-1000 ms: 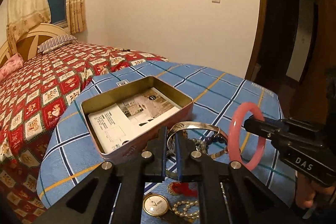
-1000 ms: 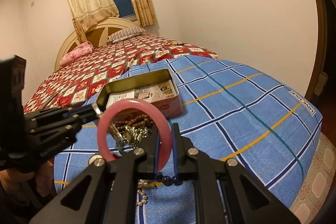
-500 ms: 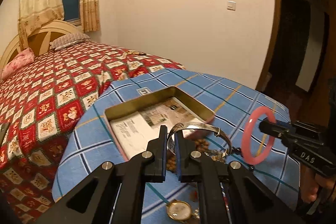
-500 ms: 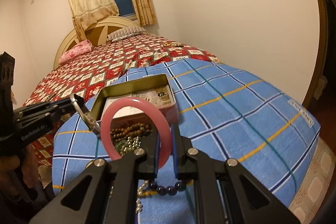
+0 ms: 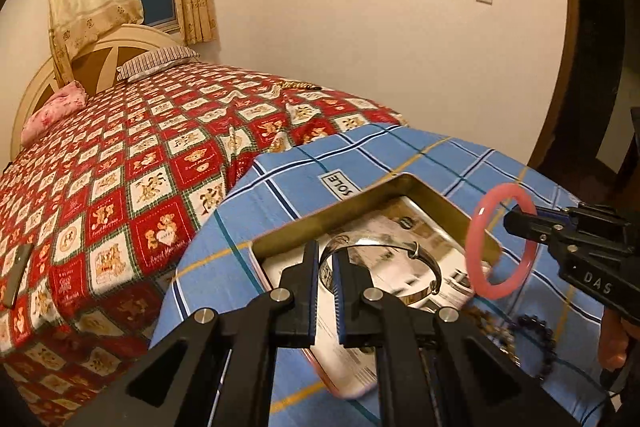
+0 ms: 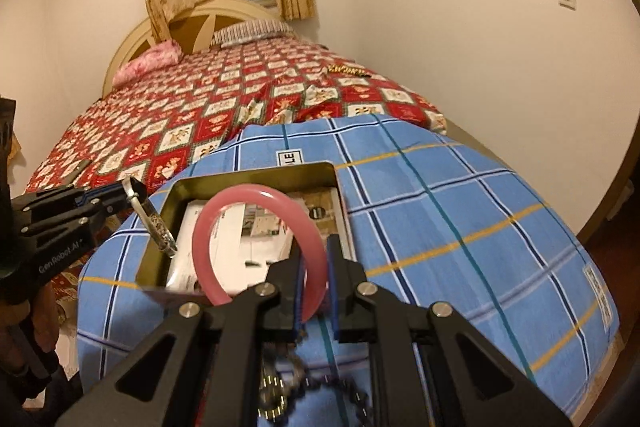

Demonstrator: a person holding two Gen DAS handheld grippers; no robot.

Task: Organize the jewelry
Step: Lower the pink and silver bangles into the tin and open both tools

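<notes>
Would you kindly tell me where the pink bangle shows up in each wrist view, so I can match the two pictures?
Left wrist view: the pink bangle is at right, held by the right gripper beside the tin.
Right wrist view: the pink bangle is at centre, between the right gripper's own fingers, in front of the tin.
Shared landmark: the open tin holding printed paper.
</notes>
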